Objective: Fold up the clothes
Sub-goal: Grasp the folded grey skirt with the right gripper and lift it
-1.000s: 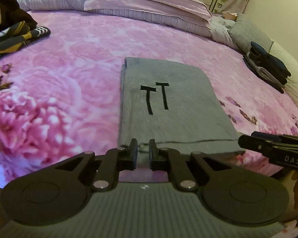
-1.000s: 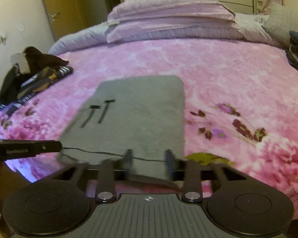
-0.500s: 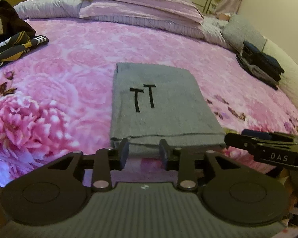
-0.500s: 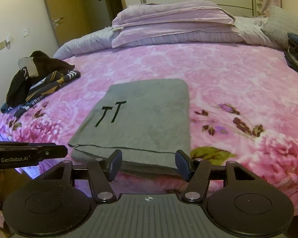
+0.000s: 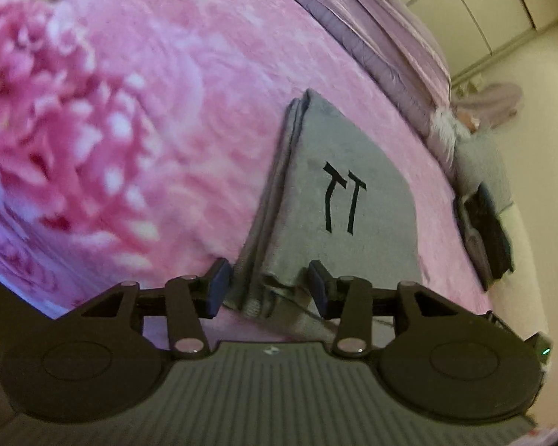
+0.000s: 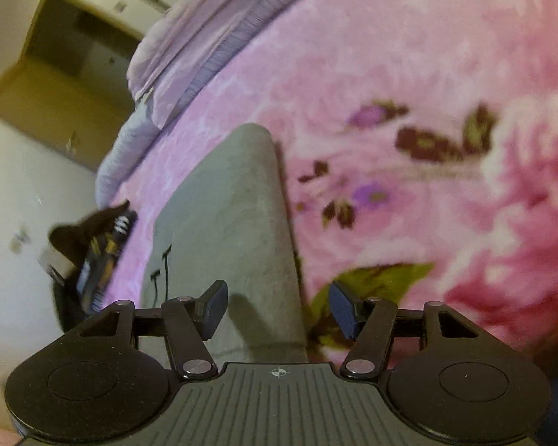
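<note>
The left gripper (image 5: 266,284) and right gripper (image 6: 278,306) are showing black ribbed bodies, round discs, silver pivot screws and dark blue pads.

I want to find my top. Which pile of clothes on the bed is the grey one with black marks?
It is the folded grey garment nearest the left gripper. The dark stack by the bed's far edge has no such marks.

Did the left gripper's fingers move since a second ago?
Yes. The left gripper was pinched on the grey folded garment; its jaws have just been opening and now stand apart astride the garment's near corner, not pressing it, and the view has tilted.
</note>
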The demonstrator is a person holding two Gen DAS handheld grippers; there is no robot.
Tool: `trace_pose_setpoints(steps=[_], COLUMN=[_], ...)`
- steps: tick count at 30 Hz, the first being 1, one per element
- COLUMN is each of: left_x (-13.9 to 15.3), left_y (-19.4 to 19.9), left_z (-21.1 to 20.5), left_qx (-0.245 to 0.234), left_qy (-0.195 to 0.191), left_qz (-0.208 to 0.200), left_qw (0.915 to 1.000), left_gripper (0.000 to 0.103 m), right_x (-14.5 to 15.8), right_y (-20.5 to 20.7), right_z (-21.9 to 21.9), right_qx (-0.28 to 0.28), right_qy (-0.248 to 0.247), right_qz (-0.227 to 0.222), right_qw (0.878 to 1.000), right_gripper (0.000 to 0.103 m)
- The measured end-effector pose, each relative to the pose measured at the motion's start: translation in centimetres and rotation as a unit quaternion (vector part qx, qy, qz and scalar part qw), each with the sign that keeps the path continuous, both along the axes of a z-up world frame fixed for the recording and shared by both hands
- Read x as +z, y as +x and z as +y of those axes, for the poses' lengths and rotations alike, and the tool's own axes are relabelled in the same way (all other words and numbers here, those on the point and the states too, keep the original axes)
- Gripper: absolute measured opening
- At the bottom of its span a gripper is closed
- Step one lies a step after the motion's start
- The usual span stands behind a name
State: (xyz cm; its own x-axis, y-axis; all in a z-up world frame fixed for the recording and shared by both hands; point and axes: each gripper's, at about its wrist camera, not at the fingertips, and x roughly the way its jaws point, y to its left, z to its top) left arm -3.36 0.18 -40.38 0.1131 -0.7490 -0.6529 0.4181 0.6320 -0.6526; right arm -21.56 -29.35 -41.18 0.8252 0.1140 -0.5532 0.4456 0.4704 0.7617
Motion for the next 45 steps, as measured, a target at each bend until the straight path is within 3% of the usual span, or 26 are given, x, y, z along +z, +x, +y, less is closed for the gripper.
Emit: trace_pose_setpoints(steps=[2, 3, 6, 7, 9, 12, 14, 17, 18, 21, 24, 26, 31, 32, 34, 35, 36, 37, 41, 45], left_x=[-0.1, -0.1, 0.5, 1.2, 3.3, 5.8, 6.2, 4.4, 3.6, 1.6, -0.6, -1.2, -1.7, -1.7, -1.5, -1.4, -1.5, -1.4, -0.1, 1.1], left_y=[-0.1, 0.0, 0.8, 1.1, 2.1, 4.9, 6.3, 7.9, 7.8, 6.1, 4.0, 2.8, 2.2, 2.2, 2.2, 2.3, 2.6, 2.9, 5.0, 8.7], left_z=[-0.2, -0.4, -0.8, -0.9, -0.8, -0.1, 0.3, 1.6, 2.8, 5.3, 6.5, 6.3, 4.1, 3.9, 3.4, 3.1, 3.1, 2.9, 1.2, -0.8], left_qx=[-0.006, -0.01, -0.021, -0.026, -0.026, -0.004, 0.012, 0.036, 0.04, 0.061, 0.075, 0.075, 0.078, 0.082, 0.081, 0.08, 0.082, 0.083, 0.065, 0.055], left_qy=[-0.011, -0.014, -0.023, -0.024, -0.025, -0.018, -0.005, 0.016, 0.005, -0.011, -0.047, -0.071, -0.073, -0.073, -0.06, -0.051, -0.051, -0.057, -0.051, -0.036], left_qz=[-0.001, -0.003, -0.004, -0.023, -0.081, -0.137, -0.164, -0.122, -0.096, -0.038, 0.027, 0.049, 0.02, 0.019, 0.009, 0.001, 0.002, 0.005, -0.018, -0.067], left_qw=[0.9999, 0.9998, 0.9995, 0.9991, 0.9961, 0.9904, 0.9863, 0.9918, 0.9945, 0.9973, 0.9957, 0.9934, 0.994, 0.9938, 0.9948, 0.9954, 0.9953, 0.9949, 0.9964, 0.9956], left_gripper=[0.038, 0.024, 0.02, 0.019, 0.018, 0.016, 0.003, 0.01, 0.021, 0.04, 0.054, 0.061, 0.067, 0.066, 0.044, 0.031, 0.024, 0.019, 0.015, 0.015], right_x=[-0.7, -0.9, -0.9, -1.0, -1.4, -1.7, -2.1, -1.0, -0.4, 2.1, 3.2, 3.1, -0.2, -0.6, -0.7, -0.9, -1.2, -1.6, -2.4, -2.5], right_y=[0.5, 1.1, 1.3, 1.0, 0.7, 1.7, 2.9, 4.0, 4.1, 3.4, 3.5, 4.0, 7.9, 8.9, 9.9, 10.4, 11.0, 10.9, 8.7, 5.4], right_z=[-0.4, -0.3, 0.1, 0.3, 1.7, 6.6, 9.0, 9.2, 8.7, 5.9, 1.7, -0.9, -4.6, -4.8, -4.7, -4.4, -4.1, -4.0, -3.8, 0.1], right_qx=[0.004, 0.015, 0.008, -0.004, -0.022, 0.01, 0.05, 0.101, 0.113, 0.098, 0.068, 0.055, 0.075, 0.08, 0.1, 0.118, 0.13, 0.122, 0.085, 0.033], right_qy=[0.027, 0.03, 0.022, 0.041, 0.086, 0.099, 0.097, 0.058, 0.044, -0.048, -0.09, -0.083, -0.009, -0.004, -0.009, -0.014, -0.006, 0.002, 0.041, 0.097], right_qz=[-0.014, -0.013, -0.006, -0.011, -0.019, -0.02, -0.007, 0.011, 0.018, 0.018, 0.02, 0.015, 0.012, 0.004, -0.021, -0.025, -0.025, -0.028, -0.045, -0.036], right_qw=[1.0, 0.999, 1.0, 0.999, 0.996, 0.995, 0.994, 0.993, 0.992, 0.994, 0.993, 0.995, 0.997, 0.997, 0.995, 0.993, 0.991, 0.992, 0.995, 0.994], right_gripper=[0.056, 0.044, 0.032, 0.027, 0.025, 0.024, 0.028, 0.046, 0.052, 0.063, 0.074, 0.077, 0.079, 0.079, 0.076, 0.064, 0.044, 0.043, 0.036, 0.033])
